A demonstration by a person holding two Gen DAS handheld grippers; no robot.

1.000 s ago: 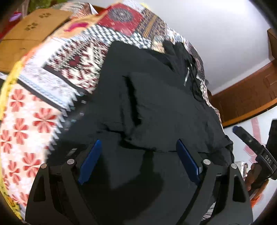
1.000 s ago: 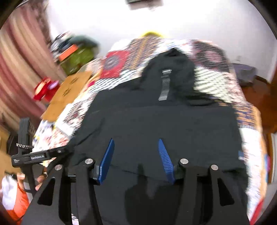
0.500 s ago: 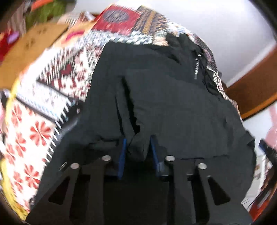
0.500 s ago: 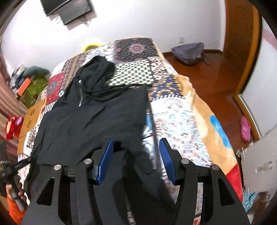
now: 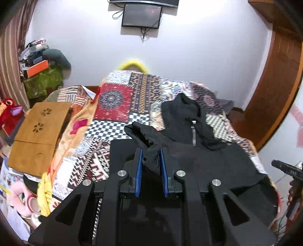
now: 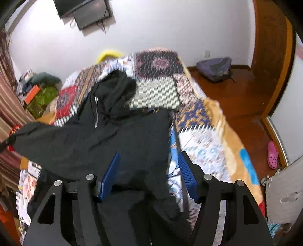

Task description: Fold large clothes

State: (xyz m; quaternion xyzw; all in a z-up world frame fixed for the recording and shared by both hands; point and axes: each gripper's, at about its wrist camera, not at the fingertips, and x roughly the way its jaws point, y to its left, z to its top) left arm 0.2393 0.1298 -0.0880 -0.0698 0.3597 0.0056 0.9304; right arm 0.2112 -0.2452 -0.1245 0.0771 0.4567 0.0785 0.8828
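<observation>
We note the hoodie (image 5: 204, 155) lies on the quilt (image 5: 113, 98), hood toward the wall; wooden lap table (image 5: 37, 136) left of the bed; backpack (image 6: 214, 68) on the floor right; television (image 5: 142, 17) above.

A bedroom in a home. A bed (image 5: 117, 132) covered with a bright patchwork quilt (image 6: 204, 143) fills the middle of the room. A dark screen (image 5: 141, 18) hangs on the white wall above it. Beside the bed are a folding wooden table (image 5: 37, 132), a red stuffed toy (image 5: 7, 111) and a pile of boxes and clothes (image 5: 41, 70). A pink slipper (image 6: 272, 154) and a grey backpack (image 6: 215, 68) lie on the wooden floor (image 6: 244, 106).
</observation>
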